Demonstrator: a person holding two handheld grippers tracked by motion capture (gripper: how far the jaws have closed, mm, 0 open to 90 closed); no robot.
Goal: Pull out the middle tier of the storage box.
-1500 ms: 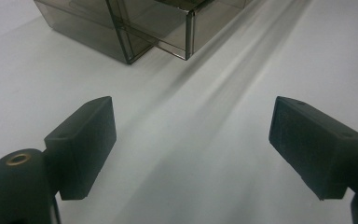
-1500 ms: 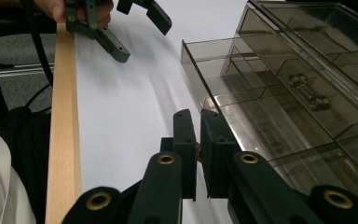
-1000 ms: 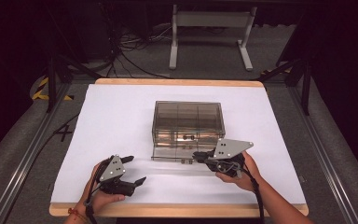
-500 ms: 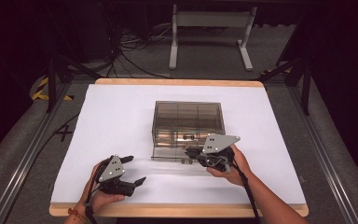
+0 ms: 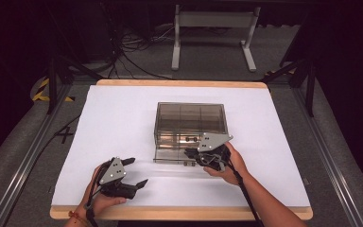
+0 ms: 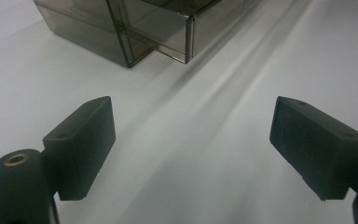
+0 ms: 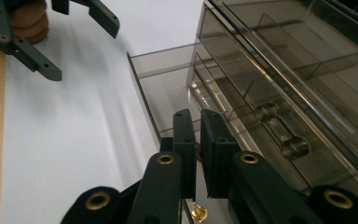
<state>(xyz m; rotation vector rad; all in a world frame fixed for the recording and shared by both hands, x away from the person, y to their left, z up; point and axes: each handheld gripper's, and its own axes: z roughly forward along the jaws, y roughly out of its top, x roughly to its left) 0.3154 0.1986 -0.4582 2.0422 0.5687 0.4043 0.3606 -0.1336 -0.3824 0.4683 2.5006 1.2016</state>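
A wooden tabletop (image 5: 179, 83) is covered almost wholly by a white sheet (image 5: 118, 123), leaving a bare strip of wood along the far and near edges. A smoky clear drawer cabinet (image 5: 190, 118) stands on the sheet near the middle, its bottom drawer (image 5: 172, 156) pulled out toward the near edge, apparently resting on the sheet.

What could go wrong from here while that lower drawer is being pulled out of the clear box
The right gripper is shut on the front of the lower drawer, which already juts out of the clear organizer box. Nothing steadies the box: the left gripper hangs open, apart from it, so the box may slide on the white table cover instead. The grip looks narrow and may slip. Pulled much further, the drawer may come right out.
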